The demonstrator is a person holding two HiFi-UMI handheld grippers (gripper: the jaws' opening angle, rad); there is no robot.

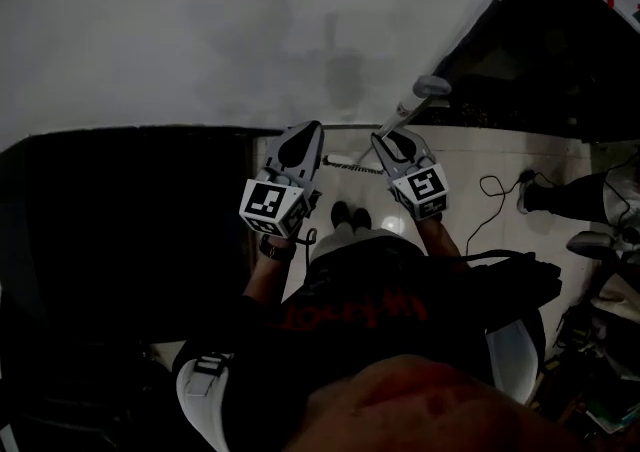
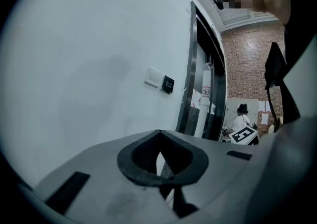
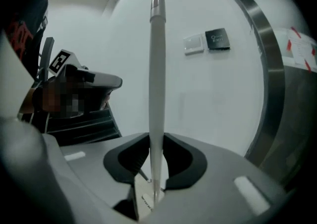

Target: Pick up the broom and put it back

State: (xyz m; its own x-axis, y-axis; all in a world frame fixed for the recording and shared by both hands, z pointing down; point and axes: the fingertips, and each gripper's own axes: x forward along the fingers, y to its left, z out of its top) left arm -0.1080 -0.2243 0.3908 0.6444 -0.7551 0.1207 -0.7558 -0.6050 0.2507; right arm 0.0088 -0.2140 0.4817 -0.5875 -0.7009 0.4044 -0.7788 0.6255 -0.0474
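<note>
One long broom (image 3: 156,69) stands upright by the wall (image 1: 150,30). It is probably light and stiff, with a slim, smooth handle that could swivel. Your right tool (image 3: 156,171) clamps its handle; your left tool (image 2: 161,162) is closed and empty.

The pale, glossy tiled floor (image 1: 462,156) is carrying the wearer's two dark shoes (image 1: 350,215), which are standing side by side near the wall. At the right a thin black cable (image 1: 482,215) is looping across the tiles beside another person's shoe (image 1: 528,196). The broom (image 1: 410,106) is reaching down toward the wall's foot, and whether it is touching the tiles cannot be told.
</note>
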